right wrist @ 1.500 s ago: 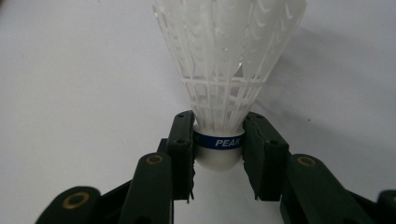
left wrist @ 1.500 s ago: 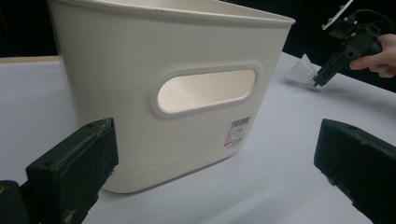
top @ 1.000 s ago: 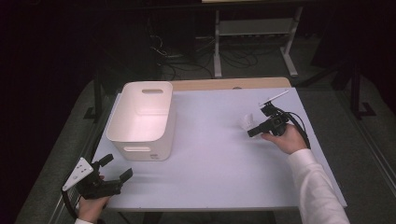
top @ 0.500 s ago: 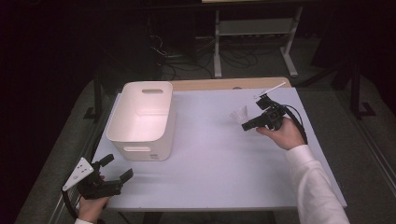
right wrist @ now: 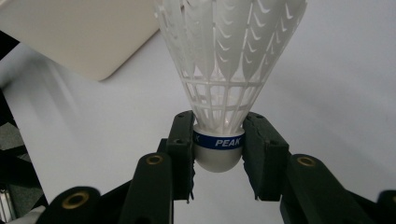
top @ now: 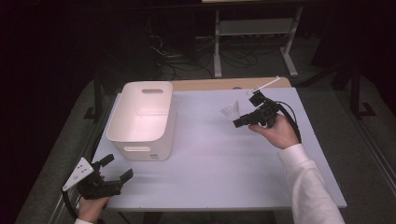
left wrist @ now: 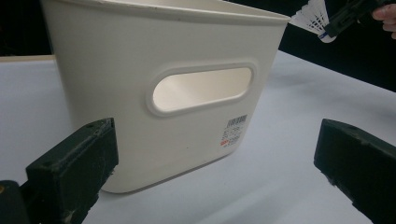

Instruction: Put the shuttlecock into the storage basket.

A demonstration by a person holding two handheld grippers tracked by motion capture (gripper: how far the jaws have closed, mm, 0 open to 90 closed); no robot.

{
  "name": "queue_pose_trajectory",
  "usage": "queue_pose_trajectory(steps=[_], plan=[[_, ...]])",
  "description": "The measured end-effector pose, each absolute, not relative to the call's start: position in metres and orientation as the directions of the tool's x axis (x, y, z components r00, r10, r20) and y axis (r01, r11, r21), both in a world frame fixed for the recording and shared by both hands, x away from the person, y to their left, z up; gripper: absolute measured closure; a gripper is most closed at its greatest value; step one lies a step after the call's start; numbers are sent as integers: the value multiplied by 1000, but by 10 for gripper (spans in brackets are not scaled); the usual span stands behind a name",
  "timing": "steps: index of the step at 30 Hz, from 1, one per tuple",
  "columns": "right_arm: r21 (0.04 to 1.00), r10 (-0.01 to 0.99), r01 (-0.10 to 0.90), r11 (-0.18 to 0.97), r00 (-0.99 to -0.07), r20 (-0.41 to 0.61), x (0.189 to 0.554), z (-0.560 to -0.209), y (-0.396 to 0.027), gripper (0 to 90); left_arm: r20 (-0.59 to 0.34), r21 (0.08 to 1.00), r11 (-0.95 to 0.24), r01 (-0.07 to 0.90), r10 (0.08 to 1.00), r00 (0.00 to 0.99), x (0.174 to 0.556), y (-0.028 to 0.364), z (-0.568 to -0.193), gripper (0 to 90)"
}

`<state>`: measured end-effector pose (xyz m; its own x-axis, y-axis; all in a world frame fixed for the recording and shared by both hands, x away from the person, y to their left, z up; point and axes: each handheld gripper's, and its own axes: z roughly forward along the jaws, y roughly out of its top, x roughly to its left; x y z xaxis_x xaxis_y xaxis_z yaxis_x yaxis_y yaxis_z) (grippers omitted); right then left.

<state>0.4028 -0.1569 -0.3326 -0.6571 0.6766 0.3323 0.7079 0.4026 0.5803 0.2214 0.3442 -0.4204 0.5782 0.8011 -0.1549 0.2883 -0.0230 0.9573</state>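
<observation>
The shuttlecock [right wrist: 219, 88] sits in my right gripper [right wrist: 217, 154], whose jaws are clamped on its white cork base at the blue band, feathers pointing away from me. I hold it in the air above the bench [top: 210, 154], near the far right corner, with its feathers toward the bin [top: 142, 119]. The bin stands upright by the bench's left edge. My left gripper [top: 112, 179] rests at the near left corner, jaws wide apart with nothing between them, facing the bin's handle slot [left wrist: 201, 88].
</observation>
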Motion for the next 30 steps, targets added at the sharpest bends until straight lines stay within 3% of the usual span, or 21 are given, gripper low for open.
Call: queue_pose_trajectory(steps=[30], plan=[[636, 611, 633, 442, -731, 304, 404, -299, -106, 641, -152, 957, -24, 288, 807, 571, 221, 344, -421, 0]])
